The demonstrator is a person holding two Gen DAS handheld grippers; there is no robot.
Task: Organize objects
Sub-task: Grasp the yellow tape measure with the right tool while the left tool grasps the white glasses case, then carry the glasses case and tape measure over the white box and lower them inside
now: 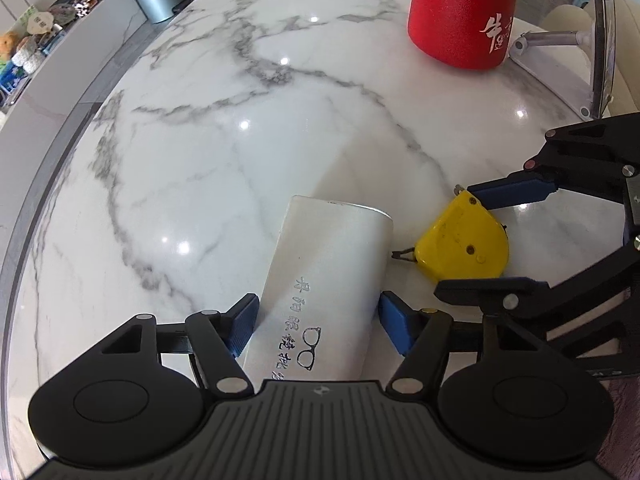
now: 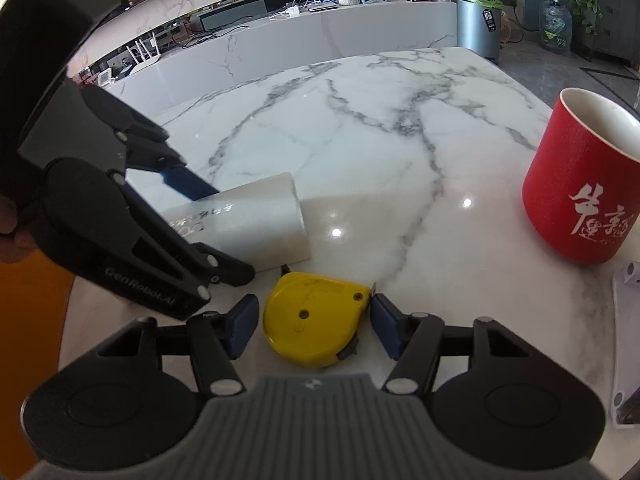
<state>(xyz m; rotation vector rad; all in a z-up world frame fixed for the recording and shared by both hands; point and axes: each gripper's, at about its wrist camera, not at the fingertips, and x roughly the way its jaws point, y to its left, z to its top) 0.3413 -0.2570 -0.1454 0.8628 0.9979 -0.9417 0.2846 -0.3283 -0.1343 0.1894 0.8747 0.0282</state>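
Left wrist view showed the left gripper [image 1: 316,320] straddling a long white rounded-edge case printed with a glasses outline [image 1: 320,292], which lay flat on the white grey-veined marble desk [image 1: 224,120]. Its blue pads [image 1: 242,326] stood apart on either side of the case, the left one about touching, the right one showing a small gap, so nothing was clamped yet. To do this step well, I judged the gripper should be centred across the case's width and closed squarely on its long sides, since the smooth shell could slip or swivel if pinched off-centre.

Just right of the case lay a yellow plastic tape measure [image 1: 460,242], its hook end almost touching the case. Right wrist view showed the right gripper [image 2: 314,326] with its fingers apart around that tape measure, one pad [image 2: 384,330] beside the tape's metal tip and the other pad clear of the body. A level, centred closing on the flat flanks seemed best there, avoiding the protruding lock lever.

Farther right and far stood a red cylindrical mug with white calligraphy [image 2: 580,192], well apart from both, and beyond it a white metal bracket [image 2: 626,344].

Counted: one case, one tape measure, one mug, one bracket, two grippers.
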